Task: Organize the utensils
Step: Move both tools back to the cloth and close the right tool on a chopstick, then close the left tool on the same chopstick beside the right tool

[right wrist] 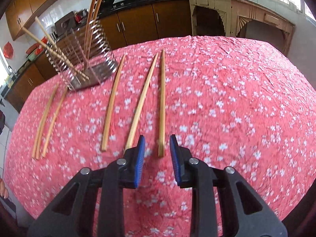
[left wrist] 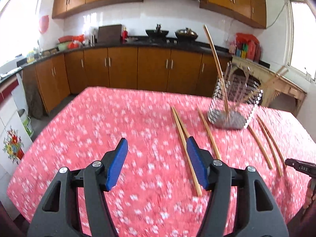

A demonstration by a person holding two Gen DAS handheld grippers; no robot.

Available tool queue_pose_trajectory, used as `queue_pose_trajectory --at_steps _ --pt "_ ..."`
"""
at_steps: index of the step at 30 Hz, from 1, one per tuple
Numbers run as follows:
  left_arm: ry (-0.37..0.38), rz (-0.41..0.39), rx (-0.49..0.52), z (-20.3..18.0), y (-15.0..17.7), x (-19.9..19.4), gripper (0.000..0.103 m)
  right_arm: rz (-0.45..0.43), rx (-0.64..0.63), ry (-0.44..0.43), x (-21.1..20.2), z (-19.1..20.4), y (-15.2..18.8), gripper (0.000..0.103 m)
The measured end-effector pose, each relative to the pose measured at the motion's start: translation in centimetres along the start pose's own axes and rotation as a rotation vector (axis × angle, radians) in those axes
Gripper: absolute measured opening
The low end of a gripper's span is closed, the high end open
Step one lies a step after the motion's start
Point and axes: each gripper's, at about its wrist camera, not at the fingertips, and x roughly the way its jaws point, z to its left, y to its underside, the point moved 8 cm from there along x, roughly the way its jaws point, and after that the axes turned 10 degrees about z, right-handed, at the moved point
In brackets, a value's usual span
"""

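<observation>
Several wooden chopsticks lie on the red flowered tablecloth (left wrist: 98,128). A wire utensil holder (left wrist: 235,102) stands at the far right and holds upright chopsticks (left wrist: 216,63); in the right wrist view the holder (right wrist: 83,63) is at the far left with several chopsticks in it. My left gripper (left wrist: 156,148) is open and empty above the cloth, its right finger beside a pair of chopsticks (left wrist: 183,144). My right gripper (right wrist: 157,145) is open, its jaws on either side of the near end of one chopstick (right wrist: 162,106) lying on the cloth. Another chopstick (right wrist: 141,106) lies just left of it.
More chopsticks lie to the left (right wrist: 111,106) and far left (right wrist: 47,120) in the right wrist view. Kitchen cabinets (left wrist: 122,69) and a counter run behind the table. An old cream wooden side table (right wrist: 237,13) stands past the table's far edge.
</observation>
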Motion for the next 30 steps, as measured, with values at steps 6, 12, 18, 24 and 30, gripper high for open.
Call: queue_pose_trajectory --at_steps 6,12,18,24,30 --pt "0.023 0.053 0.029 -1.2 2.2 1.2 0.062 -0.005 0.025 0.049 0.4 -1.1 -0.2 0.008" --pt "0.063 0.124 0.051 -3.0 3.8 2.9 0.061 0.005 0.177 0.092 1.2 -4.6 -2.7 0.008" --pt "0.053 0.231 0.091 -4.6 5.2 5.3 0.04 0.015 0.197 0.095 1.6 -5.2 -3.8 0.008" --pt "0.006 0.293 0.122 -5.2 5.5 7.2 0.011 0.01 0.18 0.115 2.3 -5.1 -4.6 0.008" --pt "-0.057 0.331 0.089 -2.1 2.7 9.8 0.008 0.009 0.182 0.152 3.0 -6.2 -6.2 0.008"
